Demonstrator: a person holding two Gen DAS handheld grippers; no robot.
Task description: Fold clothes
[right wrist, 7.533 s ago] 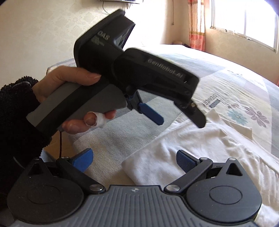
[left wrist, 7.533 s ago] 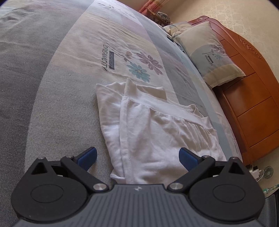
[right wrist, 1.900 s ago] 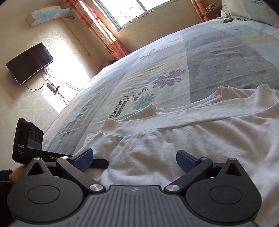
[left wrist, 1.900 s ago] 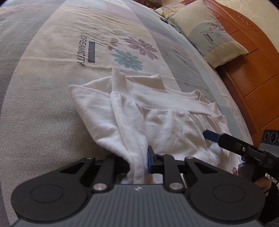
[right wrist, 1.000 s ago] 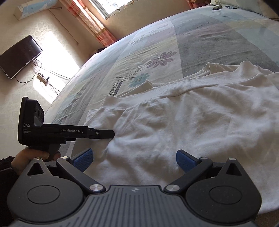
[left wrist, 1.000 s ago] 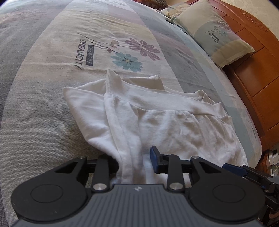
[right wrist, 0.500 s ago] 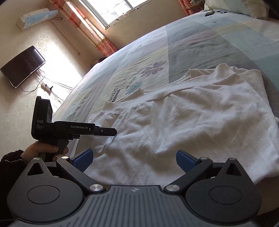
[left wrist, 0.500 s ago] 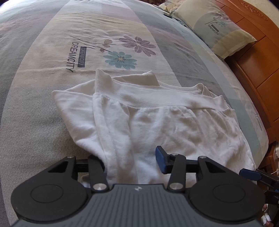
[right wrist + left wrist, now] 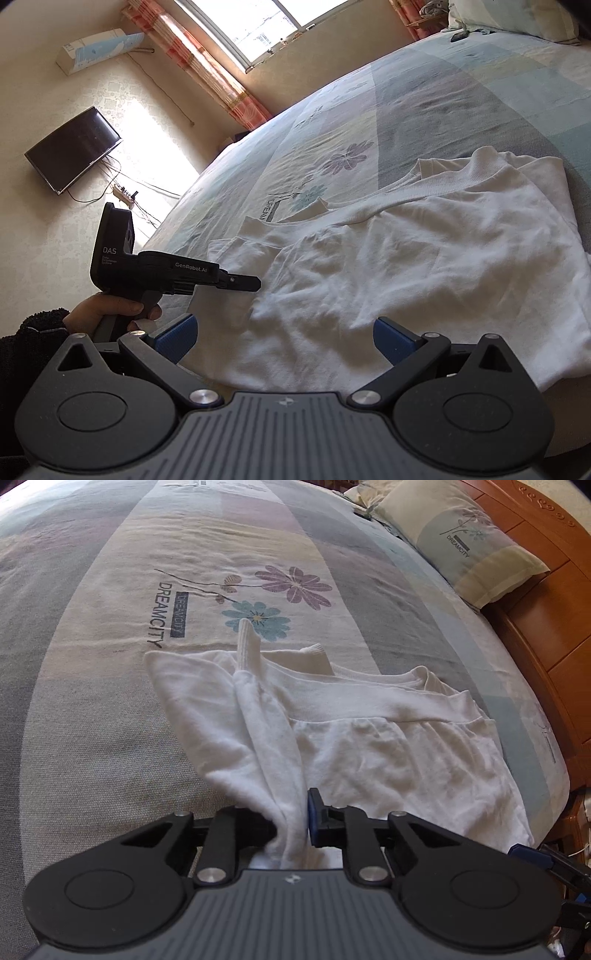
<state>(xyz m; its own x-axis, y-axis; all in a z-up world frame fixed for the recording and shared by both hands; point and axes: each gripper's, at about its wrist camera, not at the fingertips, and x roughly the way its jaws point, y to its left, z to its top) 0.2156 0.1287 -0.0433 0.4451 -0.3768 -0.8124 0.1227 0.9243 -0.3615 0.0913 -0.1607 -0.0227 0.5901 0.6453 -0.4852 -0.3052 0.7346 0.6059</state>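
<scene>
White sweatshirt (image 9: 369,738) lies part-folded near bed (image 9: 92,701) edge by headboard corner. Left gripper (image 9: 291,823), half a second ago loosened, now pinches near fold again. Right gripper (image 9: 284,338) spread, hovering over hem. Likely regrip, fold under way.

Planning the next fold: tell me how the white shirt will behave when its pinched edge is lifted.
Probably floppy: the white shirt bunches into soft ridges where the left gripper pinches it. Likely light, with thin wrinkled cloth. It may sag and drag, since the right gripper is open above it.

white garment (image 9: 369,746), floral pastel-patchwork bedspread (image 9: 110,686)
</scene>
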